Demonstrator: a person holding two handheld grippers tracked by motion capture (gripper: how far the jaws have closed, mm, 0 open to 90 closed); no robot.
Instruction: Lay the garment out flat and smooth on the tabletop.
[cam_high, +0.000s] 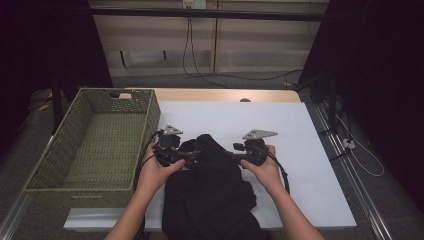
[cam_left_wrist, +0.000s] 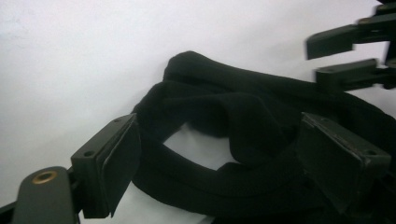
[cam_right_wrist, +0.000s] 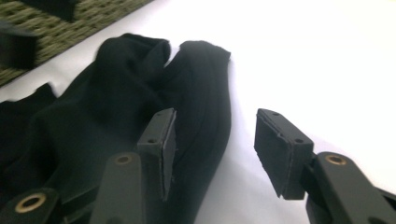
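Note:
A black garment (cam_high: 210, 195) lies crumpled on the white table sheet (cam_high: 300, 150), hanging over the near edge. My left gripper (cam_high: 192, 159) points right at the garment's upper left part. In the left gripper view its jaws (cam_left_wrist: 224, 163) stand wide apart with a looped fold of the black cloth (cam_left_wrist: 243, 116) between them. My right gripper (cam_high: 230, 156) points left at the garment's upper right edge. It is open (cam_right_wrist: 219, 144), with one jaw over the cloth (cam_right_wrist: 116, 107) and the other over bare sheet. The right gripper (cam_left_wrist: 345, 56) also appears at the top right of the left gripper view.
A green woven basket (cam_high: 55, 145) stands empty on the left of the table, its wall (cam_right_wrist: 70, 23) just beyond the garment. The bare sheet stretches to the right and behind the grippers. Cables trail on the floor past the table's far edge.

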